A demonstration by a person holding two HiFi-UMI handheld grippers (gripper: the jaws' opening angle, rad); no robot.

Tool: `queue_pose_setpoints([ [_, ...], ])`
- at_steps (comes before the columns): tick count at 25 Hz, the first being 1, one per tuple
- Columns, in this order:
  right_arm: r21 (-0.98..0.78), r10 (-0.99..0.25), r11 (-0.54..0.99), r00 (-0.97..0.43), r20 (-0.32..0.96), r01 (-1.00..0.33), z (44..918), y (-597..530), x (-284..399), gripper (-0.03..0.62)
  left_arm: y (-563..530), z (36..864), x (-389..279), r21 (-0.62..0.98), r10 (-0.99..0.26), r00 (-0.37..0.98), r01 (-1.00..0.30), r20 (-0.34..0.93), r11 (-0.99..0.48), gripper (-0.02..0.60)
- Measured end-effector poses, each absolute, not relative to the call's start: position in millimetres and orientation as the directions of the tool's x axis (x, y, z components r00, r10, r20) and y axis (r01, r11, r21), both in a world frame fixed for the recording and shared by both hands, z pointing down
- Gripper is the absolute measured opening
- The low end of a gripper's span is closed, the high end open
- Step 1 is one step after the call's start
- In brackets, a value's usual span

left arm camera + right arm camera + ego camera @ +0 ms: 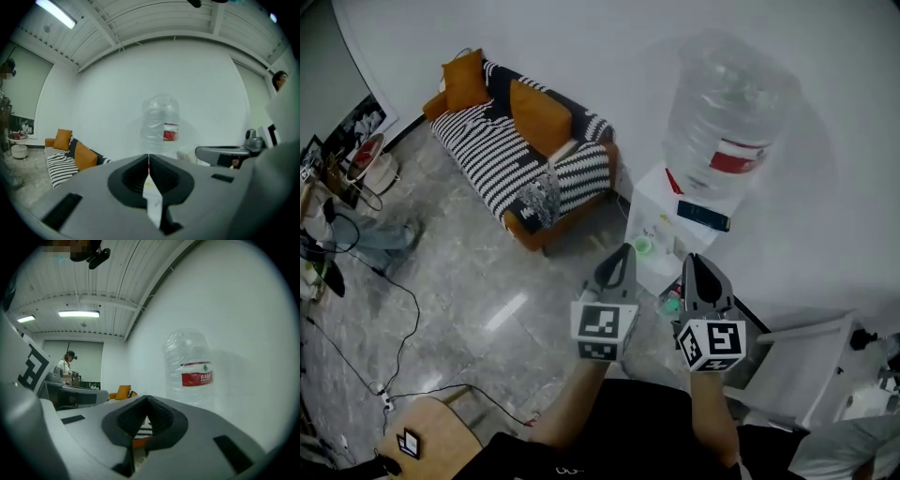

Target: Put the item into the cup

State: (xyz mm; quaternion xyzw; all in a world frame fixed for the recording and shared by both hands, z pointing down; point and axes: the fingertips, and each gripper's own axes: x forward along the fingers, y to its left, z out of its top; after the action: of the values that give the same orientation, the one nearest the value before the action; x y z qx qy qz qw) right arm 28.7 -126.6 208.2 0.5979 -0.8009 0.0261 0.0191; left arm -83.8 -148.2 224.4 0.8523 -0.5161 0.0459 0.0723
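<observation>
Both grippers are held up side by side in front of a white water dispenser (pixel 659 217) with a large clear bottle (pixel 727 108) on top. My left gripper (pixel 622 253) points at the dispenser's left side, and its jaws meet with nothing visible between them (pixel 149 161). My right gripper (pixel 692 262) is also shut and holds nothing (pixel 148 405). A small round green cup-like thing (pixel 642 247) sits at the dispenser's front, just beyond the left gripper's tip. Another green thing (pixel 672 305) shows low between the grippers. I cannot make out any item to put in.
A striped sofa (pixel 520 155) with orange cushions stands on the left against the wall. Cables (pixel 403 319) run over the grey floor. A round wooden stool (pixel 441 431) is near left, and white furniture (pixel 811 361) near right. A person's legs (pixel 380 239) are at far left.
</observation>
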Motion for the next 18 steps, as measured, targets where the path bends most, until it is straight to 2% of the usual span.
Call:
queue_pose_setpoints([
  [11,-0.05,-0.916,0.353,-0.356,0.185,-0.934,274,-145,11,0.011,-171,307,-76,0.106,-0.851,0.43,-0.902,0.301,-0.418,0.014],
  [18,-0.119,-0.896,0.332,-0.352,0.271,-0.936,346,-161,26,0.011,-194,379,-81,0.12,-0.846,0.372,-0.928,0.381,-0.354,0.014],
])
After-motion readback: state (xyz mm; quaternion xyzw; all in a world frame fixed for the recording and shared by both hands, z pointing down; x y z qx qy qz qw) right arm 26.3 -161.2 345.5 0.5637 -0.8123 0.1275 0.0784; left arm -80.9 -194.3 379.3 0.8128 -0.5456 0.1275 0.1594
